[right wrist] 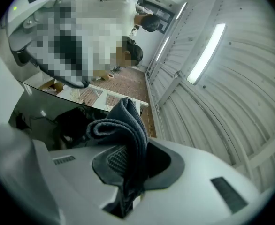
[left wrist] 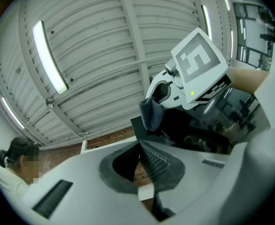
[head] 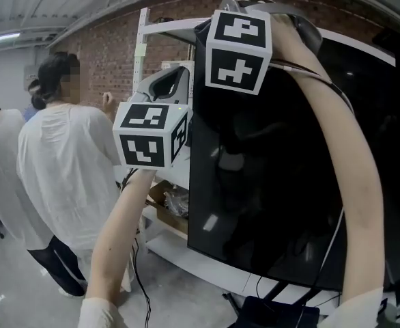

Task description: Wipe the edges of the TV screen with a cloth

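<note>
At the top edge of the TV screen (head: 268,183), the right gripper (right wrist: 128,158) is clamped on a folded grey cloth (right wrist: 123,125), while the left gripper (left wrist: 140,158), jaws together and empty, is raised beside the screen's left edge.

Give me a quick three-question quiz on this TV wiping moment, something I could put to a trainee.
1. True or false: the left gripper holds the cloth.
2. Multiple choice: in the head view, where on the TV screen is the right gripper? A, the bottom edge. B, the upper left corner. C, the middle of the screen.
3. Short answer: are the left gripper's fingers apart or together?

Key: 1, false, the cloth is in the right gripper. 2, B. 3, together, with nothing between them.
</note>
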